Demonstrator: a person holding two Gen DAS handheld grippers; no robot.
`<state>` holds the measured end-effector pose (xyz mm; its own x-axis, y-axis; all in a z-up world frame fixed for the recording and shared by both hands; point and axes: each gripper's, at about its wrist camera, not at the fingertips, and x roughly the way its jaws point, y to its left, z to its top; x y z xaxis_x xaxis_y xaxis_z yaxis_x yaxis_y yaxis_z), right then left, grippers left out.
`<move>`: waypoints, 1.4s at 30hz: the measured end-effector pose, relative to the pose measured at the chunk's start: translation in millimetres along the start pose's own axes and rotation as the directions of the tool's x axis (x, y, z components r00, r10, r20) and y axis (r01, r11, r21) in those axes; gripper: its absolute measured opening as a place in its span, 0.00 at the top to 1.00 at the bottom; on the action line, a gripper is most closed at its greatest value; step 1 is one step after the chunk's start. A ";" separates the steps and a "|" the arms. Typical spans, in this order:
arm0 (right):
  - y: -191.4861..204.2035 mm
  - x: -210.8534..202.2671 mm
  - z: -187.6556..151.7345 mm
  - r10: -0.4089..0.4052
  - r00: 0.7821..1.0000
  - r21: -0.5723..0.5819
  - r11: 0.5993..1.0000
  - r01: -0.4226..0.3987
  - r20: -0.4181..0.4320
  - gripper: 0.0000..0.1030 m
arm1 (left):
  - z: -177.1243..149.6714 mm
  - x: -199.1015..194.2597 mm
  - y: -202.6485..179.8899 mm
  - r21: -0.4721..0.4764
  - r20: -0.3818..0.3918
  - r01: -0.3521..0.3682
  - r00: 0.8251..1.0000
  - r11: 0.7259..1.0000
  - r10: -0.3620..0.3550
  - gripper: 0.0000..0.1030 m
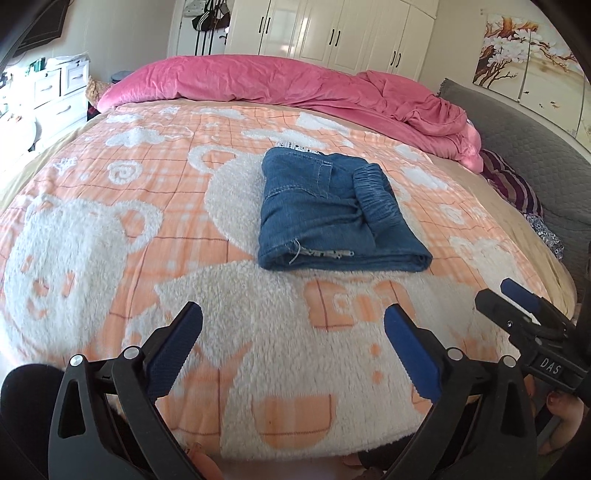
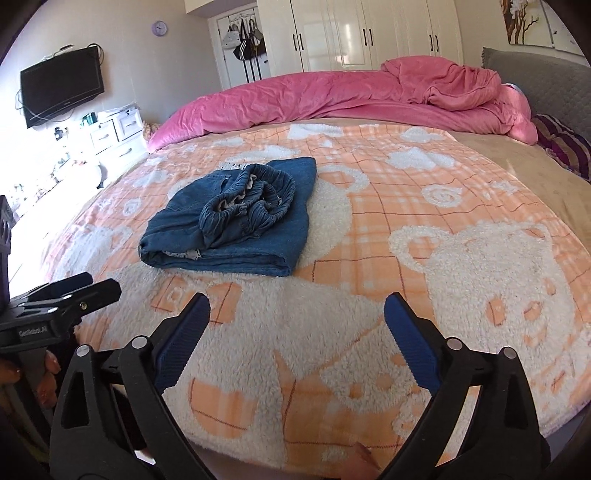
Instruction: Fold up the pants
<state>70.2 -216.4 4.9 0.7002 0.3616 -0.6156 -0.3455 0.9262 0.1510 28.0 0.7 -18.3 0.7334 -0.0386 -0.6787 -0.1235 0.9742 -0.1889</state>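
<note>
Blue denim pants (image 1: 332,210) lie folded into a compact stack on the orange and white fleece blanket (image 1: 122,229), with the elastic waistband on top. They also show in the right wrist view (image 2: 236,221), left of centre. My left gripper (image 1: 293,314) is open and empty, held back from the pants near the bed's front edge. My right gripper (image 2: 297,304) is open and empty too, also apart from the pants. The right gripper shows at the right edge of the left wrist view (image 1: 517,299); the left gripper shows at the left edge of the right wrist view (image 2: 74,291).
A rumpled pink duvet (image 1: 280,81) lies along the far side of the bed. A grey headboard (image 1: 535,147) and a striped pillow (image 1: 509,184) are at the right. White drawers (image 1: 55,92) and a wall TV (image 2: 61,86) stand left, white wardrobes (image 2: 369,33) behind.
</note>
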 end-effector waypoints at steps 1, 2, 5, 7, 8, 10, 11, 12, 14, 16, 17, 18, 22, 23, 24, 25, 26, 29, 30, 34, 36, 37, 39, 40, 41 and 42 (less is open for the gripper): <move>0.4 -1.8 -0.1 -0.001 1.000 -0.003 1.000 0.001 0.006 0.11 | -1.8 -1.5 -1.0 0.004 0.002 -0.003 1.000 1.000 0.003 0.05; 1.2 -5.1 -0.7 -0.004 1.000 -0.013 1.000 0.005 0.016 0.10 | -3.6 -3.3 -2.3 0.007 0.004 -0.006 1.000 1.000 0.006 0.05; 2.3 -13.1 -3.5 -0.016 0.999 -0.031 0.999 0.017 0.043 0.09 | -7.7 -9.1 -5.9 0.018 0.016 -0.010 1.000 1.000 0.010 0.04; 2.2 -19.3 -5.7 -0.019 0.998 -0.035 0.999 0.021 0.063 0.09 | -10.3 -14.2 -7.5 0.022 0.033 -0.013 0.999 1.000 0.013 0.04; 2.9 -22.4 -7.7 -0.021 0.997 -0.037 0.999 0.024 0.072 0.09 | -11.1 -16.0 -7.7 0.023 0.038 -0.014 0.999 1.000 0.013 0.04; 3.8 -27.8 -10.4 -0.028 0.996 -0.047 0.998 0.032 0.090 0.09 | -13.0 -20.1 -8.7 0.023 0.049 -0.014 0.999 1.000 0.013 0.04; 4.5 -30.5 -12.3 -0.031 0.995 -0.056 0.998 0.036 0.099 0.09 | -14.0 -21.2 -9.0 0.025 0.050 -0.014 0.999 1.000 0.013 0.04; 4.8 -32.3 -13.3 -0.034 0.994 -0.059 0.997 0.041 0.106 0.09 | -15.7 -22.4 -9.5 0.025 0.051 -0.014 0.999 1.000 0.013 0.04; 4.7 -34.3 -16.2 -0.029 0.993 -0.056 0.998 0.036 0.113 0.09 | -17.9 -22.5 -10.7 0.030 0.051 -0.013 0.999 0.999 0.012 0.04; 3.5 -33.4 -17.9 -0.025 0.994 -0.045 0.999 0.030 0.106 0.09 | -19.6 -20.7 -11.4 0.035 0.043 -0.015 0.999 0.999 0.014 0.04; 2.6 -32.3 -18.6 -0.026 0.995 -0.039 0.999 0.030 0.101 0.09 | -19.8 -20.0 -11.8 0.036 0.041 -0.017 0.999 0.999 0.015 0.04; 2.4 -31.9 -18.8 -0.027 0.995 -0.038 0.999 0.031 0.099 0.09 | -20.1 -20.1 -12.1 0.037 0.042 -0.018 0.999 0.999 0.017 0.04; 2.6 -45.3 -17.5 -0.042 0.984 -0.031 0.998 0.048 0.175 0.09 | -21.0 -32.3 -12.9 0.036 0.105 -0.021 0.994 0.999 0.017 0.04; 3.0 -51.0 -17.1 -0.035 0.978 -0.034 0.999 0.043 0.207 0.09 | -20.7 -37.1 -14.1 0.043 0.131 -0.016 0.991 0.999 0.010 0.04; 4.1 -58.2 -15.7 -0.034 0.969 -0.041 0.998 0.045 0.243 0.09 | -19.9 -41.9 -15.9 0.050 0.151 -0.008 0.989 0.999 0.001 0.04; 5.0 -62.4 -14.0 -0.039 0.964 -0.046 0.998 0.053 0.264 0.09 | -19.2 -44.2 -17.0 0.050 0.156 -0.003 0.988 0.999 -0.005 0.04; 6.2 -65.1 -13.2 -0.042 0.960 -0.054 0.997 0.059 0.276 0.09 | -18.8 -45.0 -17.4 0.050 0.156 -0.002 0.988 0.999 -0.006 0.04; 7.0 -62.0 -13.4 -0.038 0.965 -0.062 0.997 0.056 0.258 0.09 | -20.1 -40.7 -16.5 0.045 0.135 -0.001 0.991 0.999 -0.005 0.04; 6.5 -57.8 -14.5 -0.038 0.970 -0.061 0.997 0.054 0.239 0.09 | -20.6 -37.3 -15.7 0.041 0.122 -0.004 0.993 0.999 -0.001 0.04; 5.1 -45.8 -17.1 -0.036 0.983 -0.049 0.998 0.046 0.182 0.09 | -22.2 -31.3 -12.6 0.027 0.098 -0.007 0.995 1.000 0.004 0.04; 4.4 -42.7 -17.9 -0.033 0.985 -0.045 0.998 0.041 0.167 0.09 | -22.8 -30.1 -11.8 0.025 0.095 -0.006 0.996 1.000 0.004 0.04; 4.4 -42.0 -18.2 -0.034 0.986 -0.046 0.998 0.042 0.165 0.09 | -22.9 -29.7 -11.7 0.024 0.094 -0.006 0.996 1.000 0.004 0.04; 4.5 -40.7 -19.8 -0.034 0.986 -0.046 0.998 0.042 0.162 0.09 | -23.3 -28.8 -11.6 0.024 0.092 -0.005 0.996 1.000 0.003 0.04; 4.6 -40.5 -20.0 -0.033 0.986 -0.047 0.998 0.041 0.161 0.09 | -23.4 -28.5 -11.4 0.024 0.091 -0.005 0.996 1.000 0.003 0.04; 4.7 -39.9 -20.3 -0.034 0.987 -0.046 0.998 0.042 0.158 0.09 | -23.5 -28.3 -11.4 0.023 0.090 -0.006 0.996 1.000 0.003 0.04; 5.1 -39.9 -20.5 -0.036 0.987 -0.046 0.998 0.044 0.156 0.09 | -23.5 -28.0 -11.1 0.022 0.090 -0.006 0.996 1.000 0.004 0.04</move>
<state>27.7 -228.3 14.4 0.8013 0.3402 -0.4920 -0.3429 0.9352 0.0882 -6.9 -14.3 -13.8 0.7898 -0.0145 -0.6132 -0.1130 0.9792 -0.1688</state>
